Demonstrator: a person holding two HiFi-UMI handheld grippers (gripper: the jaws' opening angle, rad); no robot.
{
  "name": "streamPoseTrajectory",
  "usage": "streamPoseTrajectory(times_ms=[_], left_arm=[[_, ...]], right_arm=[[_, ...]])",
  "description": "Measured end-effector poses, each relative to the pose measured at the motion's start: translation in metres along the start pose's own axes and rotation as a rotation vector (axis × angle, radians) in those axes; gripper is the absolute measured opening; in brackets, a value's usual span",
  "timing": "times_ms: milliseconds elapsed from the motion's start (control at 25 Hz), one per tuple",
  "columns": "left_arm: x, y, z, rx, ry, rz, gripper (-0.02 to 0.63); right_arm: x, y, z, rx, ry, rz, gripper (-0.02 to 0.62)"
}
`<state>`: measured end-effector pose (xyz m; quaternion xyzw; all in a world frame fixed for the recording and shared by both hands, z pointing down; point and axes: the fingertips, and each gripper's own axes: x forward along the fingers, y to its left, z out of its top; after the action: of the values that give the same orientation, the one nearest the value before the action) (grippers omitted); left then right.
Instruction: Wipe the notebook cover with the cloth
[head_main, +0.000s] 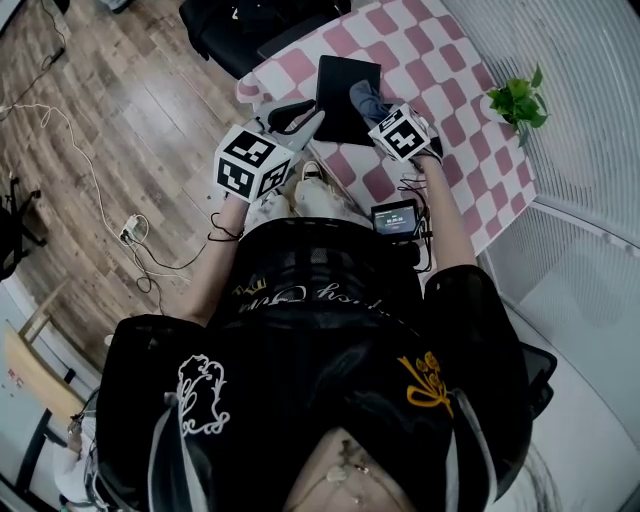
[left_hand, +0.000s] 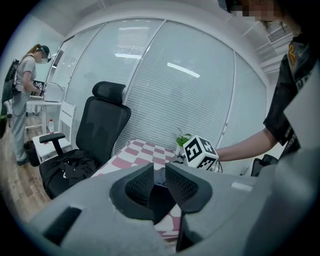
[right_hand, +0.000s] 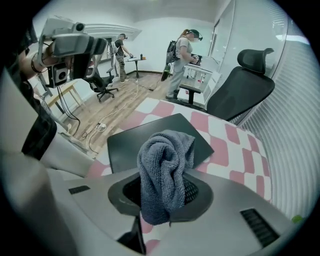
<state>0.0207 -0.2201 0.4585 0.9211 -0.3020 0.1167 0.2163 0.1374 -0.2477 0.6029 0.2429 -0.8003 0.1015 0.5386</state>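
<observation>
1. Holding a bunched grey cloth (right_hand: 165, 172), the right gripper (right_hand: 165, 186) has its jaws clamped on the fabric. The bundle fills the gap and stands up past the pads.
2. In the head view the right gripper (head_main: 374, 110) sits over the right side of the notebook (head_main: 345, 88), with the cloth (head_main: 364, 98) over the dark cover (contact between cloth and cover cannot be judged).
3. The notebook (right_hand: 150, 137) is black and closed. It lies flat on the pink-and-white checked table (head_main: 455, 95), close to the table's near left edge.
4. The left gripper (left_hand: 160, 173) has its jaws only a narrow slit apart, with nothing between them. A dark strip of the notebook shows through the slit.
5. From above, the left gripper (head_main: 308, 118) is at the notebook's left edge, its tips pointing right towards the cover. Whether it touches the cover is unclear.
6. A small green plant (head_main: 518, 100) stands at the table's far right edge, well apart from the notebook.
7. A black office chair (left_hand: 102, 127) stands off the table's far left side.
</observation>
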Motion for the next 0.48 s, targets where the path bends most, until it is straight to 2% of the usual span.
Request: streamPoseTrajectory(times_ms=[280,480], left_arm=[[0.004,0.003,0.006,-0.006,0.003,0.025,0.072],[0.003,-0.001,-0.002,-0.016,0.026,0.036,0.072]], right_arm=[[0.008,-0.078,-0.003,-0.010,0.053,-0.087,0.086],[0.025,-0.108,-0.008,-0.019,0.092,-0.103,0.086]])
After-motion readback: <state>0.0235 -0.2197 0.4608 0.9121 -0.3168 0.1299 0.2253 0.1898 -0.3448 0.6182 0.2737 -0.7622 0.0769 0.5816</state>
